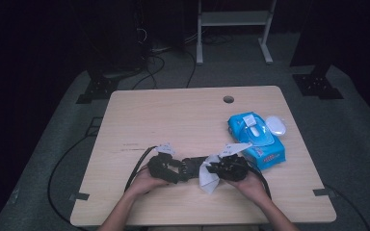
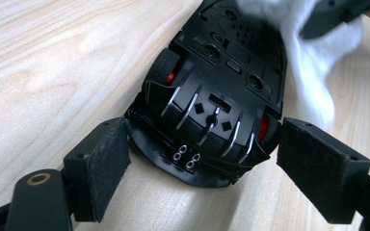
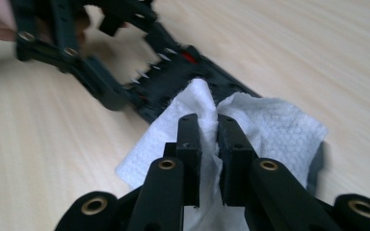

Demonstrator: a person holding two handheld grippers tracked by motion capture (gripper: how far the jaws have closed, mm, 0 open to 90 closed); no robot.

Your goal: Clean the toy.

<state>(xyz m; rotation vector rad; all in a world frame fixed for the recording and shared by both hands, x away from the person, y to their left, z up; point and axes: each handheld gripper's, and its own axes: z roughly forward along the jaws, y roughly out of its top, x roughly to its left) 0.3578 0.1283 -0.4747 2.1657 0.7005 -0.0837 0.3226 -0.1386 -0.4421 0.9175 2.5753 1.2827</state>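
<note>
A black toy car [image 2: 217, 96] with red wheel hubs lies upside down on the wooden table [image 1: 173, 115], its underside facing up. My left gripper [image 2: 197, 159] clamps the car's rear end, one pad against each rear corner. In the high view that gripper [image 1: 176, 167] sits near the front middle of the table. My right gripper [image 3: 208, 130] is shut on a white wet wipe [image 3: 270, 125], which drapes over the other end of the car [image 3: 173, 82]. The wipe [image 1: 208, 180] hangs between the two grippers, and the right gripper [image 1: 214, 168] faces the left one.
A blue pack of wet wipes [image 1: 256, 139] lies just right of the right hand, with a white oval object [image 1: 275, 125] beside it. A cable hole [image 1: 228, 99] sits near the table's far edge. Black cables trail from both grippers.
</note>
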